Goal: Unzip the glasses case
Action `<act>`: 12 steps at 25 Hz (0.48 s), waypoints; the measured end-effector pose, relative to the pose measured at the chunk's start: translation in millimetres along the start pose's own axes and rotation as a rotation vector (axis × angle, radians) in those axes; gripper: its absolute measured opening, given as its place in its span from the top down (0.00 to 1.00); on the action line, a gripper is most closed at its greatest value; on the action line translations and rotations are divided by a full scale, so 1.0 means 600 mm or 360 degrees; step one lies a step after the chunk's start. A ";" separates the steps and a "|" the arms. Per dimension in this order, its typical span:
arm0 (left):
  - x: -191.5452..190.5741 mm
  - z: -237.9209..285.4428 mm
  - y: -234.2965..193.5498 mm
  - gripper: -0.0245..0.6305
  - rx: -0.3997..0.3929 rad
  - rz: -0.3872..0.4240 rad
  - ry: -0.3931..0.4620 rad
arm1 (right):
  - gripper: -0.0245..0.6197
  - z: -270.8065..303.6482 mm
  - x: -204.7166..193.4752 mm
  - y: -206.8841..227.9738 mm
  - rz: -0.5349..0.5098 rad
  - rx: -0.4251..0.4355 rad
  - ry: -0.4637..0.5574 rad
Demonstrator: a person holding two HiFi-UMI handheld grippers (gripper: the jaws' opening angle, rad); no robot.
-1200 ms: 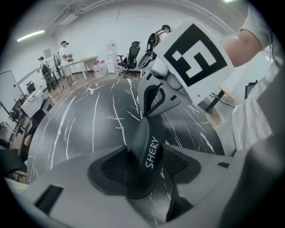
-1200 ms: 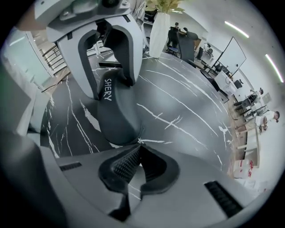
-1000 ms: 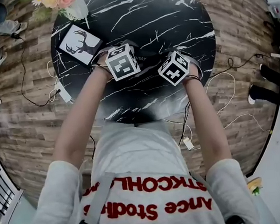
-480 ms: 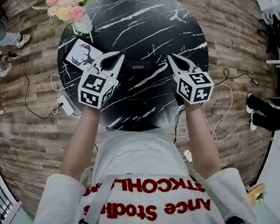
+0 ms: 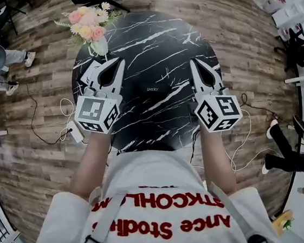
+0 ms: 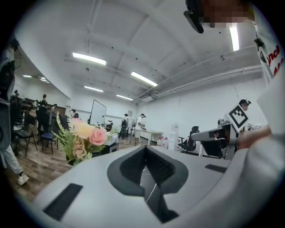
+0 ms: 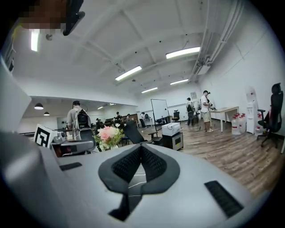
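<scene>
While only gripper views show ceiling lights, left gripper and right gripper are clenched — empty.

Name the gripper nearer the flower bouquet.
The left gripper: its tips sit close to the bouquet at the edge of the table; the right gripper is over the opposite side.

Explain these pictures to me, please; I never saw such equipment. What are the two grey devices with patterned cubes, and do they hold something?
They are hand-held grippers, each with two jaws. The head view looks down from the person's head: the left gripper and the right gripper are above a round black table, with flowers at its far left edge. The two gripper views look along each gripper's own jaws. Both pairs are shut and hold nothing.
</scene>
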State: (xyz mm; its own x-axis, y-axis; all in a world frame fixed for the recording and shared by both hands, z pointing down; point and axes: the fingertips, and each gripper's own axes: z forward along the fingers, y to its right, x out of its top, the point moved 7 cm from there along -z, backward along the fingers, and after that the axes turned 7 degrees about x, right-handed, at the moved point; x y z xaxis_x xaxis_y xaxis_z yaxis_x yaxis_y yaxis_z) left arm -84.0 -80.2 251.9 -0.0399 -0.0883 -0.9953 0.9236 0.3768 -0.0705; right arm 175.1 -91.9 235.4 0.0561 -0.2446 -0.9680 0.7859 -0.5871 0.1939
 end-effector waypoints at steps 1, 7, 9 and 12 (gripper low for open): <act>0.007 -0.003 -0.003 0.95 0.0018 -0.0018 0.0020 | 0.94 -0.002 0.007 -0.001 -0.0016 -0.0016 0.0015; 0.027 -0.010 -0.016 0.95 0.0082 -0.0012 0.0032 | 0.94 -0.006 0.025 -0.009 -0.0108 -0.0041 0.0055; 0.031 -0.015 -0.023 0.95 0.0112 -0.0035 0.0054 | 0.94 -0.007 0.026 -0.014 -0.0126 -0.0040 0.0066; 0.047 -0.023 -0.026 0.95 0.0128 -0.0031 0.0098 | 0.94 -0.011 0.028 -0.020 -0.0146 -0.0038 0.0087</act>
State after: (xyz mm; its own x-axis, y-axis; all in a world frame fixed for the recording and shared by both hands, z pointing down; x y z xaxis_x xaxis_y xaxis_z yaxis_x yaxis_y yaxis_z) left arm -104.6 -76.0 224.2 -0.0794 -0.0373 -0.9961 0.9500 0.3000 -0.0870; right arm 170.9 -83.9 215.6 0.0163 -0.1476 -0.9889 0.8038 -0.5864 0.1008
